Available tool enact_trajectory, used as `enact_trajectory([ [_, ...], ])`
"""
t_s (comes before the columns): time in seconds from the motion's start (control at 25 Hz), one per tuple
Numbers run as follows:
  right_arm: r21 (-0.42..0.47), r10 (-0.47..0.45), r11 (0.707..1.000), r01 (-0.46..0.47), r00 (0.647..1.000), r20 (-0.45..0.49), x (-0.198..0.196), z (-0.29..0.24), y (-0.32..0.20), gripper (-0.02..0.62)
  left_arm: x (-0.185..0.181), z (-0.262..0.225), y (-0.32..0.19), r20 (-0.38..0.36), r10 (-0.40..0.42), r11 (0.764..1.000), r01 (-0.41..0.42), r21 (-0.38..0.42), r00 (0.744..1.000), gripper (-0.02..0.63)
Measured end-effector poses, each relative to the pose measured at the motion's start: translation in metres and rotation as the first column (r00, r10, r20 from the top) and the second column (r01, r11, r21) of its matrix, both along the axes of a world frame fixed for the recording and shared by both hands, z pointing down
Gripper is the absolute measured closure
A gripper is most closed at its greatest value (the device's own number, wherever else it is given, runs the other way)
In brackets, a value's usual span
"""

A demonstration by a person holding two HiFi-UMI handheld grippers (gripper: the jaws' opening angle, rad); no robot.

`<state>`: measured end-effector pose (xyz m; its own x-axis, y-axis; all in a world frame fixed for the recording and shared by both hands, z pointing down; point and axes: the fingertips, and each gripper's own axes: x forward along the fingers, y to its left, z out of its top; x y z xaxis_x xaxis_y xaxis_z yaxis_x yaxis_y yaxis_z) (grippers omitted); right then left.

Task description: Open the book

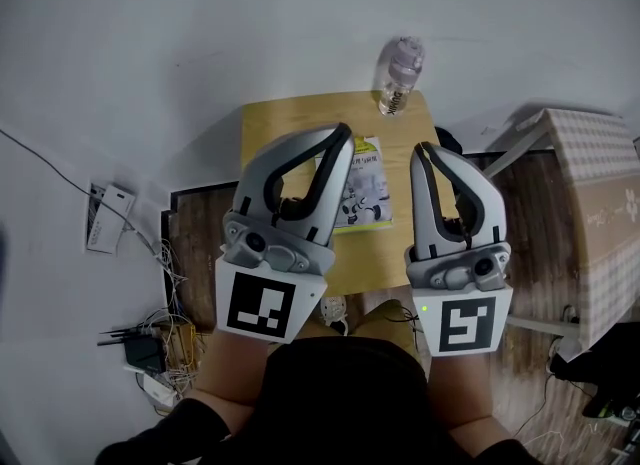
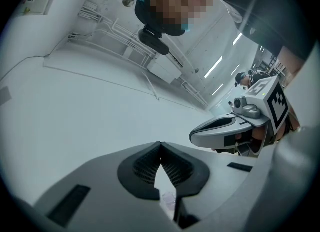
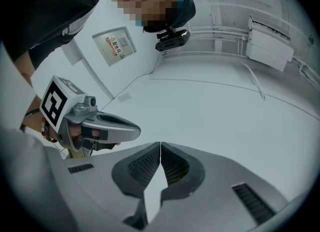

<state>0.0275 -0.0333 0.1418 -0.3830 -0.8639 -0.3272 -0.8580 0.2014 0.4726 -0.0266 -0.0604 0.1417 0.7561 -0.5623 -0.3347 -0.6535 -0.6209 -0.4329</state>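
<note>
A book point(image 1: 368, 188) with a pale illustrated cover lies closed on a small wooden table point(image 1: 290, 123) far below. My left gripper point(image 1: 343, 136) and right gripper point(image 1: 424, 150) are held side by side high above it, partly covering the book in the head view. In the left gripper view the left gripper point(image 2: 160, 144) has its pads touching, with nothing between them. The right gripper point(image 3: 160, 145) in its own view is likewise shut and empty. Both gripper views look at a white wall and ceiling, so neither shows the book.
A clear plastic bottle point(image 1: 400, 73) stands at the table's far edge. Cables and small devices point(image 1: 150, 348) lie on the floor at the left. A checked-cloth-covered piece of furniture point(image 1: 590, 203) stands at the right. Shoes point(image 1: 335, 308) show under the table's near edge.
</note>
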Motion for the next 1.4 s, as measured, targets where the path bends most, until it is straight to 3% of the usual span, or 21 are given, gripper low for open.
enact_trajectory([
  [0.56, -0.084, -0.112, 0.990, 0.114, 0.993, 0.028, 0.001, 0.014, -0.012, 0.566, 0.018, 0.009, -0.012, 0.022, 0.000, 0.999, 0.001, -0.032, 1.000, 0.597],
  [0.92, -0.111, -0.140, 0.983, 0.145, 0.989, 0.057, 0.018, 0.022, -0.044, 0.565, 0.026, 0.013, -0.032, 0.045, -0.055, 0.997, 0.057, -0.047, 0.997, 0.597],
  [1.4, -0.201, -0.154, 0.966, 0.160, 0.987, 0.045, 0.023, 0.067, -0.076, 0.563, 0.042, 0.035, -0.048, 0.048, -0.056, 0.993, 0.060, -0.099, 0.997, 0.597],
])
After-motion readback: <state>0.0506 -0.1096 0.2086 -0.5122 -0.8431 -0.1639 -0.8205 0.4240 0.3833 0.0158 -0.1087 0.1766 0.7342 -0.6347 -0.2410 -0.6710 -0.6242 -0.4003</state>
